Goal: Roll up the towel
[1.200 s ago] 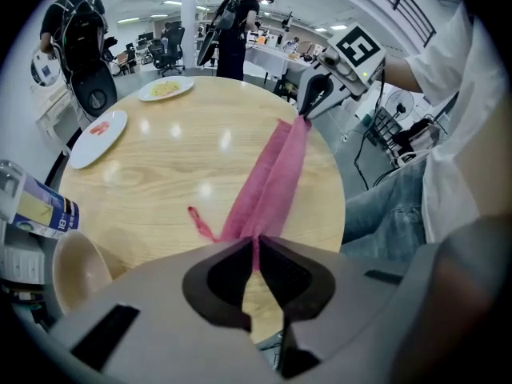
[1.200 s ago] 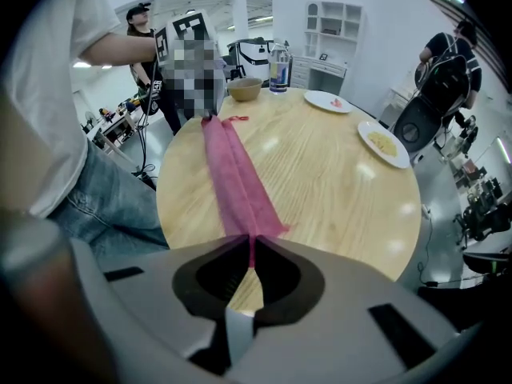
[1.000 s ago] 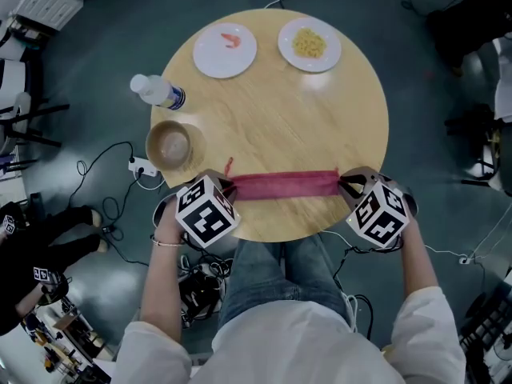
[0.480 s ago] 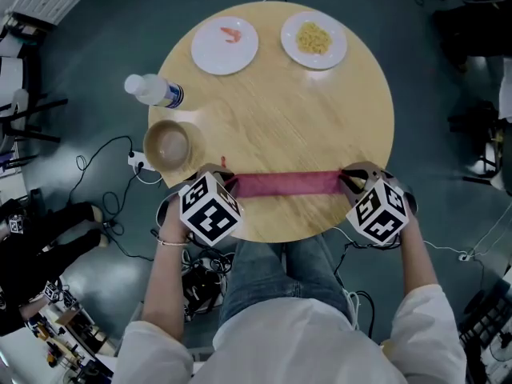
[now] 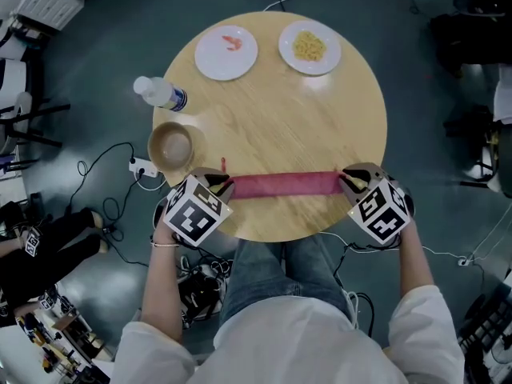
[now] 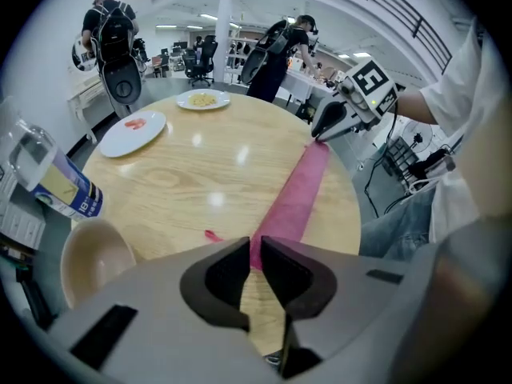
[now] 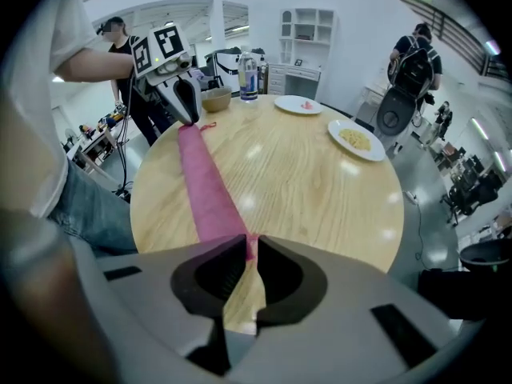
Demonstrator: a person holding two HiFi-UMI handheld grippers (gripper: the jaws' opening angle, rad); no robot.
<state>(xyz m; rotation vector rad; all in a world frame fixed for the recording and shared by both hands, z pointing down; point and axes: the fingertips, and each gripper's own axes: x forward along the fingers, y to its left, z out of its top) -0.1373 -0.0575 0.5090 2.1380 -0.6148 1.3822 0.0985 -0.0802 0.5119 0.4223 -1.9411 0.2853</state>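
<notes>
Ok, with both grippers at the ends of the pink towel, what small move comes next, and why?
Probably open both jaws and let go. The pink cloth towel already lies as one narrow roll along the near edge of the round wooden table, with no flat cloth left to wind. The left gripper and right gripper each pinch one end.

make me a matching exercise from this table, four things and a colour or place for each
1 towel
2 bowl
3 bottle
4 noodle plate

a clear, blue label
b pink, along the near edge
c white, far side
d tan, left edge

Pairs: 1-b; 2-d; 3-a; 4-c
</notes>
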